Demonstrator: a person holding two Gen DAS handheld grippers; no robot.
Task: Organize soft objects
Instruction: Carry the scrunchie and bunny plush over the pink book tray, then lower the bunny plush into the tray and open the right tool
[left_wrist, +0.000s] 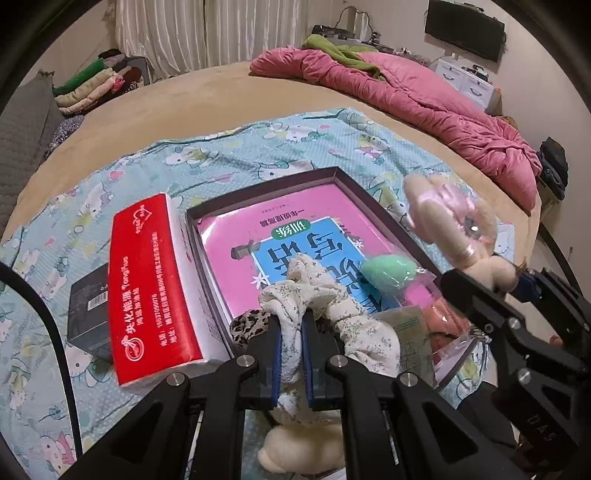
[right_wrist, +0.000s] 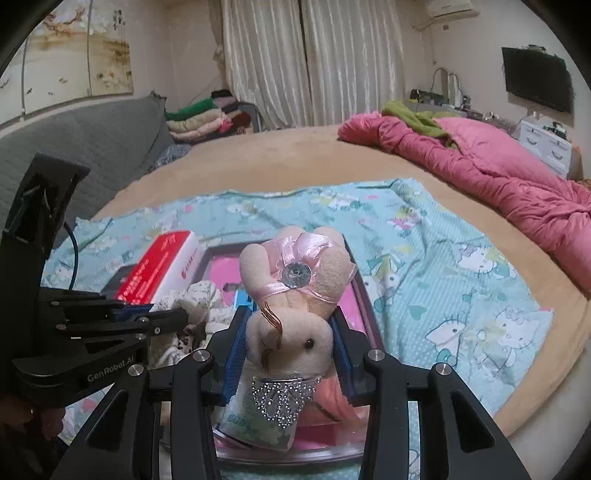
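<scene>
My left gripper is shut on a cream floral cloth, bunched over the near end of a dark shallow box that holds a pink and blue book. My right gripper is shut on a cream plush bunny with a pink bow, held above the box's right side; the bunny also shows in the left wrist view. A green sponge and a leopard-print scrunchie lie in the box.
A red and white tissue pack stands left of the box, with a black box beside it. All lie on a teal cartoon cloth on a tan bed. A pink quilt lies at the far right.
</scene>
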